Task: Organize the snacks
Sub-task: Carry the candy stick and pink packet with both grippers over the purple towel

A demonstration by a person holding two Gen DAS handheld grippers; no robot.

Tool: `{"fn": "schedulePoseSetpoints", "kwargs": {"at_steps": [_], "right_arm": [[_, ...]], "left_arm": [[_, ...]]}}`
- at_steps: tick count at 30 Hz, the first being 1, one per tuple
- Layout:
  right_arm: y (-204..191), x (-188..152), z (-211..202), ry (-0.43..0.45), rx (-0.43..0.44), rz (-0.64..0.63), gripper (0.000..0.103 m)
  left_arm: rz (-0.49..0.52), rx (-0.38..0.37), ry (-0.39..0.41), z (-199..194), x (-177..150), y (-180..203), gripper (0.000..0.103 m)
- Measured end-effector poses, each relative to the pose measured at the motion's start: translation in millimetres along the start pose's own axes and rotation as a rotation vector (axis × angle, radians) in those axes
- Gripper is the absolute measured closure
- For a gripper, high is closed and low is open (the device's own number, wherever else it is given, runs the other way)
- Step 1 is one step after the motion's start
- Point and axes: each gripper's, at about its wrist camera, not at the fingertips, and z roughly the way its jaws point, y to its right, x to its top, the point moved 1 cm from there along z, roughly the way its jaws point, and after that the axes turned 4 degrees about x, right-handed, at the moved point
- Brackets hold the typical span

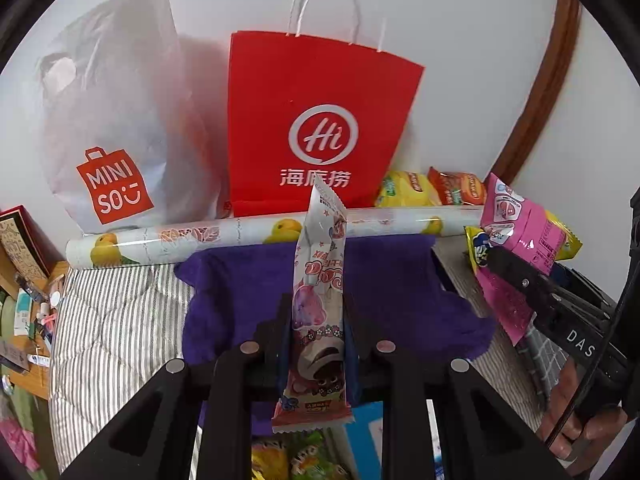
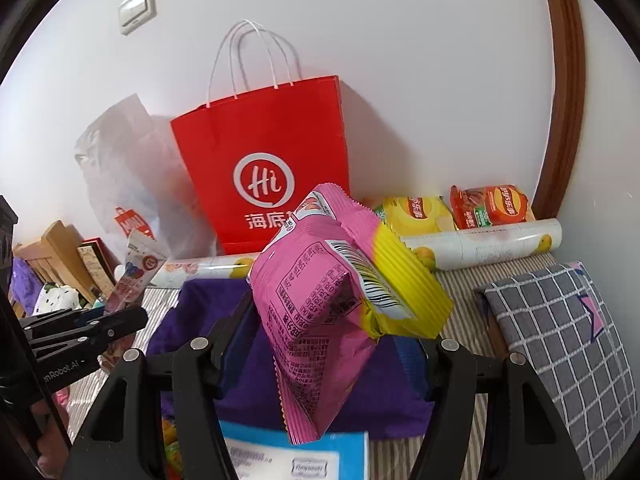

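Over the striped bed (image 1: 120, 320), left gripper (image 1: 316, 320) jaws clamp a slim snack packet (image 1: 318, 300), right gripper (image 2: 324, 344) jaws a pink-and-yellow snack bag (image 2: 320, 312).

We see open room over the purple cloth (image 1: 392, 280); the patterned roll (image 1: 240, 232) and red paper bag (image 1: 316, 120) block our way behind it.

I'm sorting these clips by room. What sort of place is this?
Probably a bedroom: striped bedding, a checked pillow and a light switch on the wall, with shopping bags propped against it.
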Motion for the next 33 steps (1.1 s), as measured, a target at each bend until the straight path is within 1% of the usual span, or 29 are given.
{"fn": "schedulePoseSetpoints", "kwargs": {"at_steps": [4,8,14,16,18,23,26,33], "right_arm": [[6,4,20,-0.018,0.005,-0.002,0.039],[12,5,40,-0.030,-0.007,-0.004,0.039],[22,-6,68,-0.076,-0.018,-0.014,0.039],[26,-11,79,-0.103,-0.040,-0.018,0.039],[30,-15,85,-0.120,-0.050,-0.013,0.039],[34,-22,94,-0.157,-0.034,-0.006,0.039],[35,-25,98,-0.180,-0.041,-0.009,0.039],[37,-30,106,-0.203,-0.033,0.000,0.039]], "left_arm": [[0.000,0.017,-0.017,16,4,-5,0.082],[0.013,0.033,-0.041,35,7,-10,0.082],[-0.001,0.037,-0.079,63,3,-22,0.082],[-0.009,0.034,-0.108,76,0,-26,0.082],[0.000,0.042,-0.135,84,-2,-28,0.082],[-0.008,0.050,-0.147,92,-3,-32,0.082],[-0.006,0.053,-0.154,96,-4,-32,0.082],[-0.007,0.059,-0.184,107,-8,-33,0.082]]}}
